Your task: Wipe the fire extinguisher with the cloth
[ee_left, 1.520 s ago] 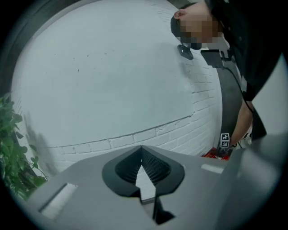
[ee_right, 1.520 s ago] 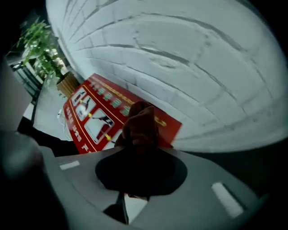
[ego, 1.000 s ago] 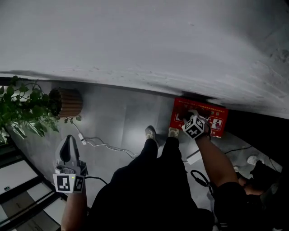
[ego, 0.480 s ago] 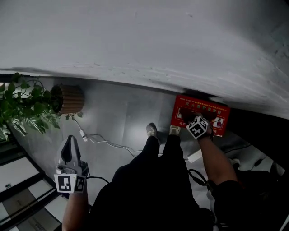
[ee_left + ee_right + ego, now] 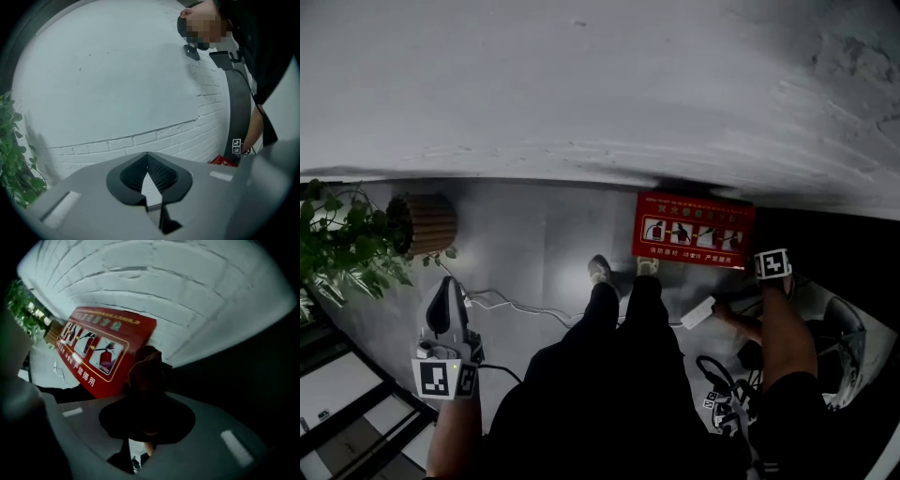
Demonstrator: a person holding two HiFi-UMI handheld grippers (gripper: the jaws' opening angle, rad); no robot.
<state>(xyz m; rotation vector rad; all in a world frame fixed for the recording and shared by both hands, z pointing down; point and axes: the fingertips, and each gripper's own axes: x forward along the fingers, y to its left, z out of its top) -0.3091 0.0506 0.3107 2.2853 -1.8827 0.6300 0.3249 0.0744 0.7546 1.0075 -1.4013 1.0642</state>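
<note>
Red fire extinguisher box (image 5: 694, 230) stands on the grey floor (image 5: 534, 244) at the foot of the white brick wall (image 5: 581, 84), its front panel carrying a row of pictograms. The extinguisher itself can't be made out from here; it is possibly inside.

Right gripper (image 5: 147, 401): jaws clamped on a dark brownish cloth (image 5: 145, 366), which bunches up past the fingertips. From the right gripper view the cloth sits in front of the panel's right end. In the head view its marker cube (image 5: 772, 264) hangs just off the box's lower right corner, near but apart, over a dark patch of floor.

Left gripper (image 5: 147, 154): jaws together, tips meeting, nothing between them. It is held well to the left of the box and aimed at bare wall.

A potted plant (image 5: 342, 244) in a ribbed brown pot (image 5: 427, 220) is at far left. A white cable (image 5: 516, 302) trails across the floor towards the person's black trouser legs (image 5: 619, 328) and pale shoes (image 5: 600, 270).
</note>
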